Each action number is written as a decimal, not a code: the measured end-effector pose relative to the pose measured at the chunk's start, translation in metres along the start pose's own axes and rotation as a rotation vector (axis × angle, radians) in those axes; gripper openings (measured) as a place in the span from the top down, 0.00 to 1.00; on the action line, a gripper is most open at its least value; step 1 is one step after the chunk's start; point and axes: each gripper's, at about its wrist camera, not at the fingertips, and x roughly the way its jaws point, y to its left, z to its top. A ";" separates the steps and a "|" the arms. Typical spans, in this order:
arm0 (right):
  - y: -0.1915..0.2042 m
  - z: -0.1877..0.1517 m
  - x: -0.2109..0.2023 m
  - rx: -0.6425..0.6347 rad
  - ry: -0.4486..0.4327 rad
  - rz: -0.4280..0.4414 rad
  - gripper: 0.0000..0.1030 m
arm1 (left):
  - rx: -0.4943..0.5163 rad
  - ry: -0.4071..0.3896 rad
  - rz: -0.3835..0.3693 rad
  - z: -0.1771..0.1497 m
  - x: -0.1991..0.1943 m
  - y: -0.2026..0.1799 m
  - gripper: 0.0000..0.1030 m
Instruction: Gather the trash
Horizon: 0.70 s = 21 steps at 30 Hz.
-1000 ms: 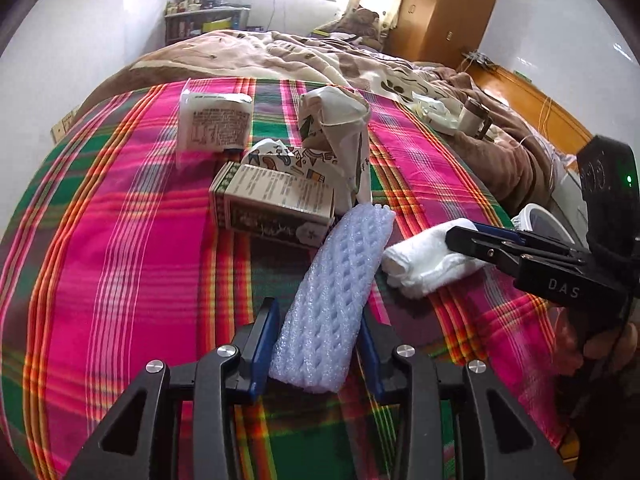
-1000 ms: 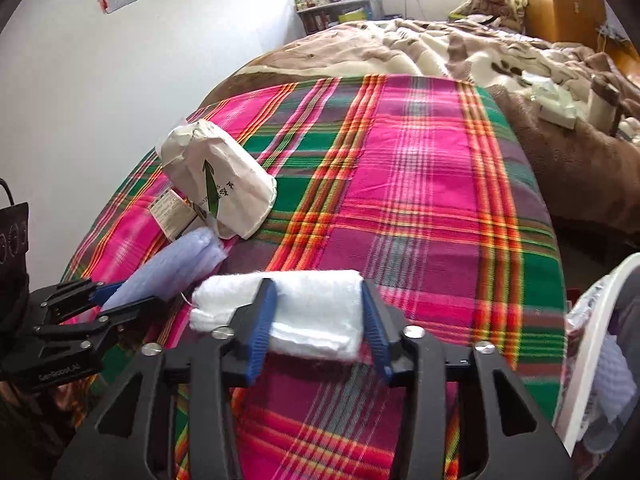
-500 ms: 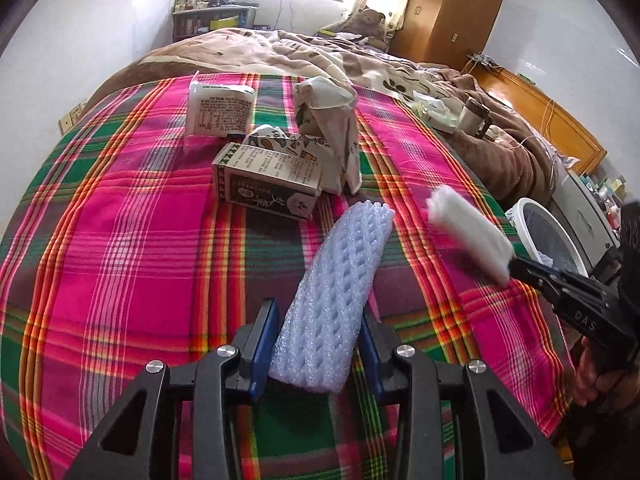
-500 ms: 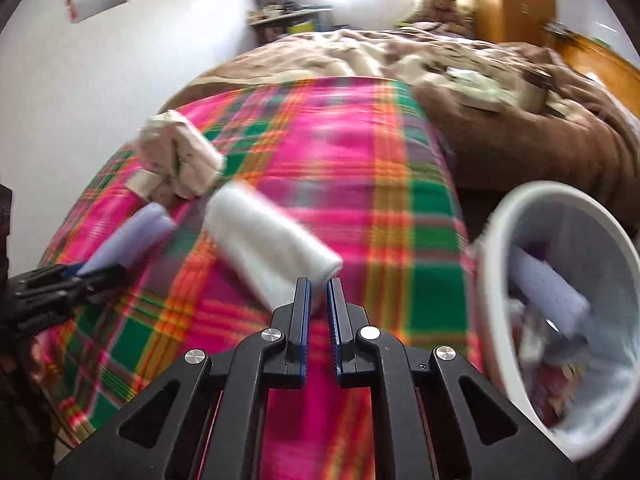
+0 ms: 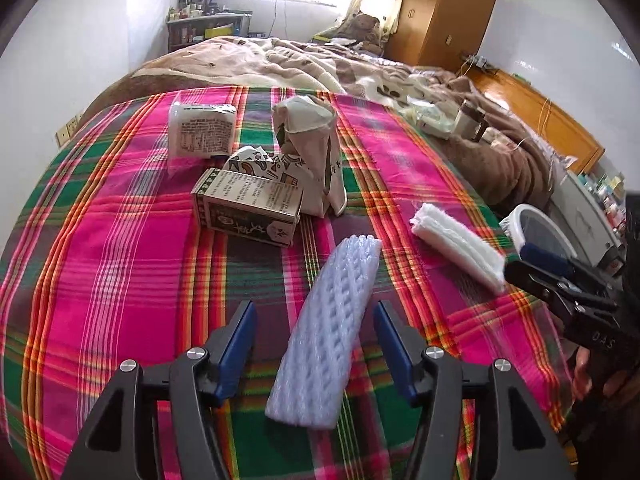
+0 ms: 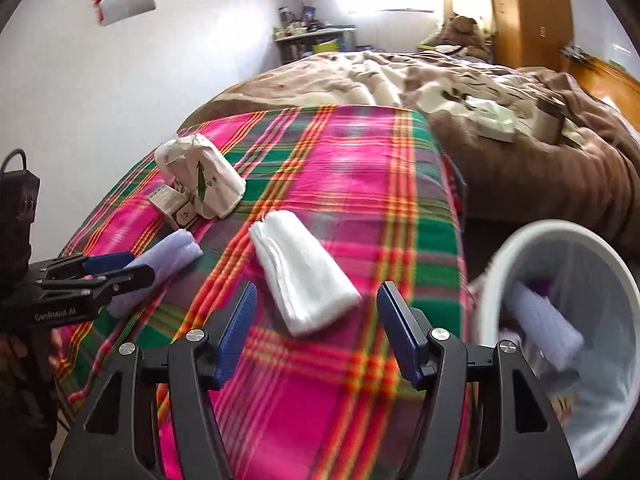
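- The left gripper (image 5: 314,354) now stands with jaws apart, a ribbed lilac foam sleeve (image 5: 326,332) lying loose between its blue pads, no longer pinched as a second ago.
- The right gripper (image 6: 316,330), stamped "DAS", also gapes; its folded white cloth (image 6: 304,272) is released onto the pink-green plaid blanket (image 6: 360,168).
- A round white bin (image 6: 556,320) sits at the bedside.
- Farther off rest a printed carton (image 5: 248,208) and a crumpled paper bag (image 5: 310,148).
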 end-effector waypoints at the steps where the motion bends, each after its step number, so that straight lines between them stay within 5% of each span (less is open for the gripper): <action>1: 0.000 0.001 0.004 -0.014 0.007 0.002 0.38 | 0.011 0.005 0.002 0.000 0.002 -0.002 0.42; 9: 0.004 0.008 0.035 -0.091 0.114 -0.019 0.39 | 0.058 0.027 0.039 -0.003 0.014 -0.014 0.46; 10: 0.004 0.007 0.033 -0.086 0.110 -0.027 0.50 | 0.058 0.028 0.036 -0.003 0.014 -0.015 0.53; 13: 0.001 0.008 0.028 -0.064 0.095 -0.035 0.62 | 0.068 0.032 0.035 -0.002 0.013 -0.020 0.62; 21: 0.003 0.000 0.009 -0.038 0.035 -0.023 0.70 | 0.089 0.001 0.026 -0.002 0.000 -0.037 0.68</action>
